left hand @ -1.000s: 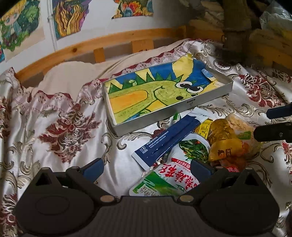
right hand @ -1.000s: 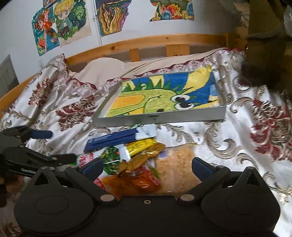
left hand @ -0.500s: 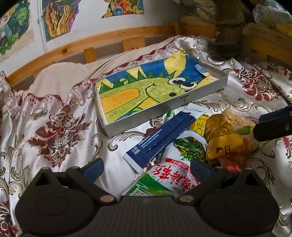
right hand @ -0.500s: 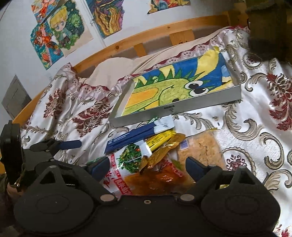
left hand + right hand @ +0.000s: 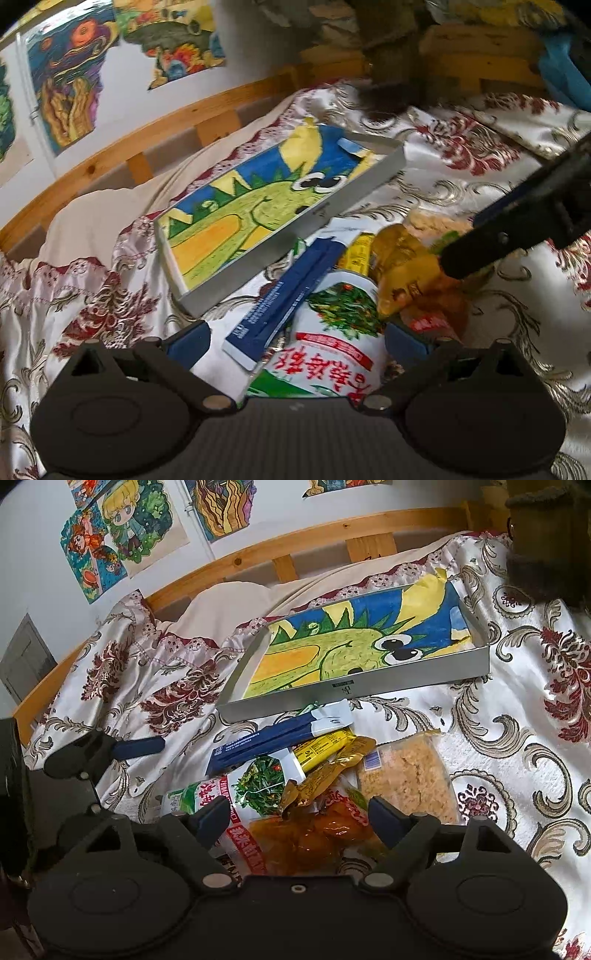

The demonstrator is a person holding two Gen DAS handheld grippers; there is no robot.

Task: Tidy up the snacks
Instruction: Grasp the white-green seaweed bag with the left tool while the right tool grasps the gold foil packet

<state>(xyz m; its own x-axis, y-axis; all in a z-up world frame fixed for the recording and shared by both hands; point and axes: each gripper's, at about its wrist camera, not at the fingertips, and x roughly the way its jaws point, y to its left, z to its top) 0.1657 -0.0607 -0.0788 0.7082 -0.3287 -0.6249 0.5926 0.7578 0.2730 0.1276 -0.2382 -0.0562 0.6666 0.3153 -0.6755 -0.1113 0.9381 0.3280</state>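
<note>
A pile of snack packets lies on the bedspread in front of a silver tray [image 5: 369, 686] lined with a dinosaur drawing. My right gripper [image 5: 301, 818] is closing around an orange-red bag [image 5: 317, 834]; the pads do not touch it. Beside the bag lie a golden packet [image 5: 332, 771], a yellow bar [image 5: 325, 751] and a clear pack of beige crumbs [image 5: 402, 779]. My left gripper [image 5: 297, 339] is open over a white-and-green bag [image 5: 325, 354] and a long blue packet [image 5: 288, 291]. The tray [image 5: 295, 236] is just beyond them. A right finger [image 5: 480, 254] rests over the golden packet [image 5: 402, 269].
The floral satin bedspread [image 5: 517, 709] has folds and spreads wide to the right of the pile. A wooden bed rail [image 5: 332, 535] and a wall with drawings [image 5: 122, 535] stand behind the tray. A dark furry object [image 5: 543, 565] sits at the back right corner.
The right jaws have narrowed around the orange-red bag. My left gripper has rolled and come closer to the pile. In the left view the right fingers now lie lower, over the golden packet.
</note>
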